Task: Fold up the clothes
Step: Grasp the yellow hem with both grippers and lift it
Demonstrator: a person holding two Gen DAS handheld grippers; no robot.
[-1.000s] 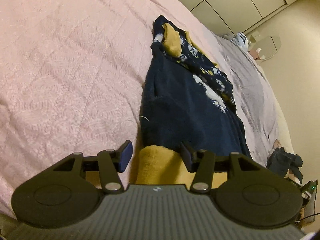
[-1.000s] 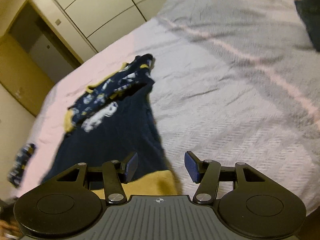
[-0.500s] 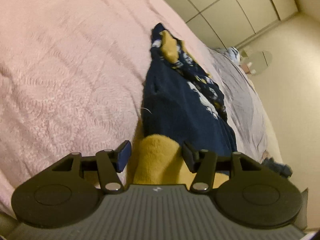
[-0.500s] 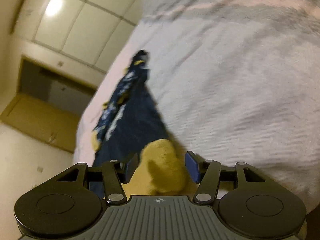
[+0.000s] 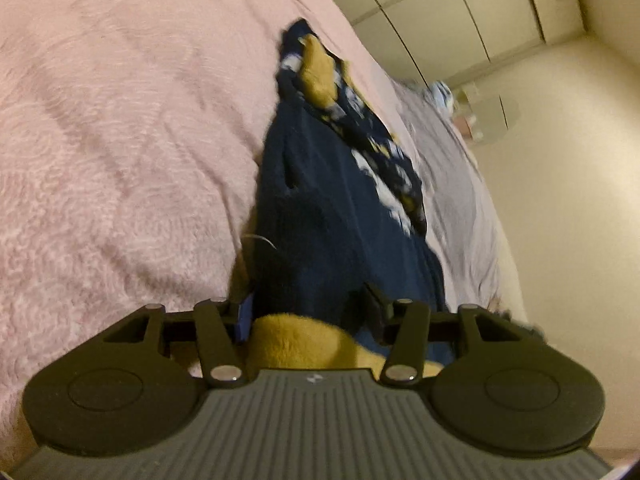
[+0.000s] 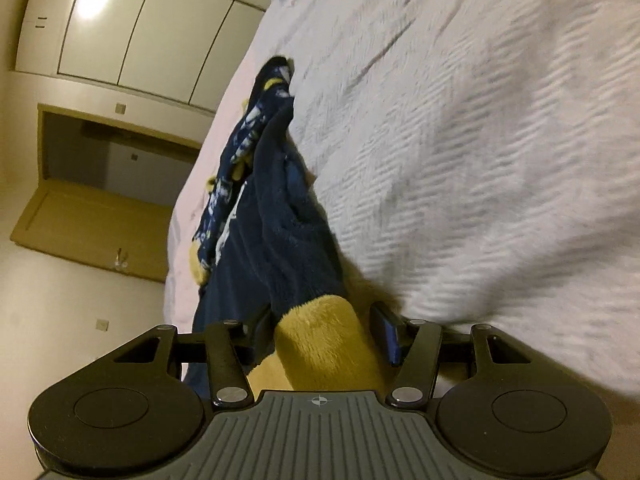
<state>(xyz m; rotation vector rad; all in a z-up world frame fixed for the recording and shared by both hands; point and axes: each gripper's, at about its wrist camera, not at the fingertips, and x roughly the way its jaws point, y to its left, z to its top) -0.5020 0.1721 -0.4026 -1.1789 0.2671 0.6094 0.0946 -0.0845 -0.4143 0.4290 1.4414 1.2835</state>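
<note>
A navy fleece garment (image 5: 328,216) lies lengthwise on the bed, with a patterned navy, white and yellow part (image 5: 360,120) at its far end. Its yellow hem (image 5: 296,340) sits between the fingers of my left gripper (image 5: 308,316), whose jaws stand wide apart around the cloth. In the right wrist view the same garment (image 6: 280,240) runs away from me, and its yellow hem (image 6: 324,344) fills the gap of my right gripper (image 6: 324,328), also open. Both hems reach back under the gripper bodies, where they are hidden.
A pink bedspread (image 5: 120,140) lies left of the garment and a grey one (image 6: 460,140) right of it. White wardrobe doors (image 6: 140,20) stand beyond the bed, with a dark doorway (image 6: 100,160) beside them. A round mirror (image 5: 488,120) and small items lie past the bed's far corner.
Both grippers have pushed forward and tipped lower over the garment's near edge. The yellow hem has come in between each pair of fingers. The finger spacing is unchanged.
</note>
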